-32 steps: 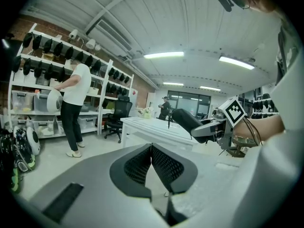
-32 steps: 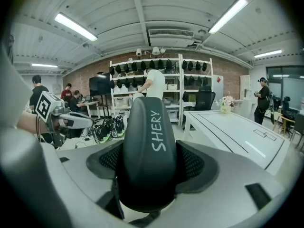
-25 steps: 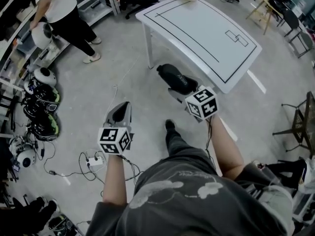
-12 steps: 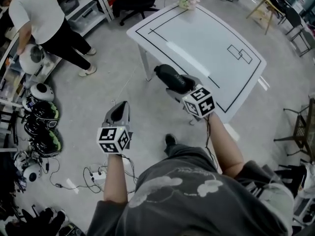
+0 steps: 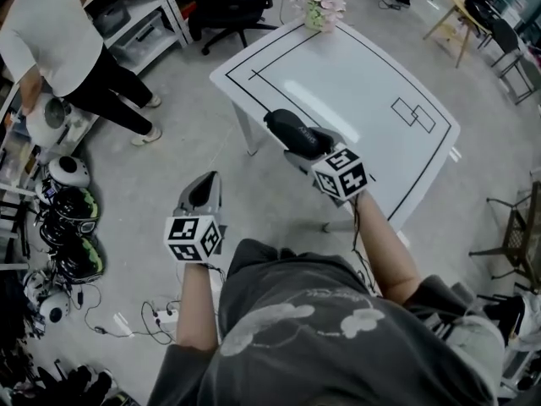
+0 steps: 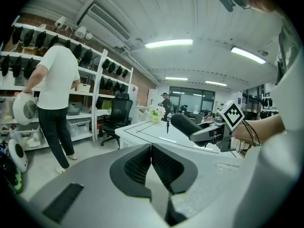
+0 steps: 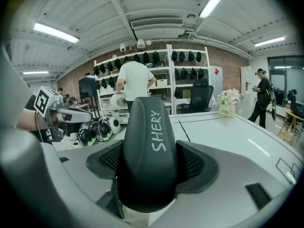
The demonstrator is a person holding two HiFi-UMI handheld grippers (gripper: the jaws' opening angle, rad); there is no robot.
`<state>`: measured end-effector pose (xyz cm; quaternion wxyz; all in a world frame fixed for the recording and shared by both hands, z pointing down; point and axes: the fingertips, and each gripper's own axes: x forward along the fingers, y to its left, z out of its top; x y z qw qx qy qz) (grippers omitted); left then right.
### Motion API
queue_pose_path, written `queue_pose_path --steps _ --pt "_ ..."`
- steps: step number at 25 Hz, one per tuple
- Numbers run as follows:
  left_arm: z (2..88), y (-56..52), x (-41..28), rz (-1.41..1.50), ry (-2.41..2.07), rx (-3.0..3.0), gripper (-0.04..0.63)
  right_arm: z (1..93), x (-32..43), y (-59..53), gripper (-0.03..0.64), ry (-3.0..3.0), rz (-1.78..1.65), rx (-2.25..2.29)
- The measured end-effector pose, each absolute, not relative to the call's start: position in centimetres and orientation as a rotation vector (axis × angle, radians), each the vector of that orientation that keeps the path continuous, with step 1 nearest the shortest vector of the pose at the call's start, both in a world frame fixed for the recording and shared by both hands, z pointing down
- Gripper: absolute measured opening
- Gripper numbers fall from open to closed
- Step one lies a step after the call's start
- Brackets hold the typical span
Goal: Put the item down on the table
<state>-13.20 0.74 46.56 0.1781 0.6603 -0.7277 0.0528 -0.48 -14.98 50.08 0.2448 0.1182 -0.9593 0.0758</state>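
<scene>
Right claw (image 7: 151,167): wide, with both pads pressed on the sides of a black case (image 7: 148,137); the end printed "SHERY" points away from the hand.
Case: in the air over the near edge of the desk (image 5: 355,100), not touching it.
Left claw (image 6: 151,163): pinched together and empty, held off to the side above the floor.
Desk: white top with black lines, bare under the case; a flower pot (image 5: 319,11) stands at the far corner, well apart.
Step in hand: probably bringing the case in over the top to lower it.
Doing it well: go further in from the edge, level the case so its long side meets the top, and open only once it rests.
Risk: the rounded shell may roll if dropped tilted.
</scene>
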Motion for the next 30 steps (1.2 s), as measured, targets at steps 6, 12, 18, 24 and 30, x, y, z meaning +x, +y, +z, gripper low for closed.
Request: queue_pose_path --steps 6,12,18,24,30 --pt "47.2 -3.3 -15.8 0.13 -2.031 1.91 0.003 51.2 -2.7 -18.1 0.328 -2.6 0.21 0.358" --pt "46.9 -9.5 -20.2 0.123 -1.97 1.993 0.003 51.2 -5.2 -22.3 0.328 -2.574 0.184 0.432" --pt "46.4 -16.8 -23.7 0.138 -1.873 2.09 0.003 51.8 -7.9 -27.3 0.328 -2.513 0.207 0.521" --pt "46.8 -22.9 -26.8 0.166 -1.761 2.154 0.003 53.1 -10.8 -31.8 0.328 -2.447 0.24 0.582" --pt "47.9 -28.7 -28.8 0.185 -1.643 2.204 0.003 54.8 -12.9 -36.7 0.328 -2.379 0.27 0.638"
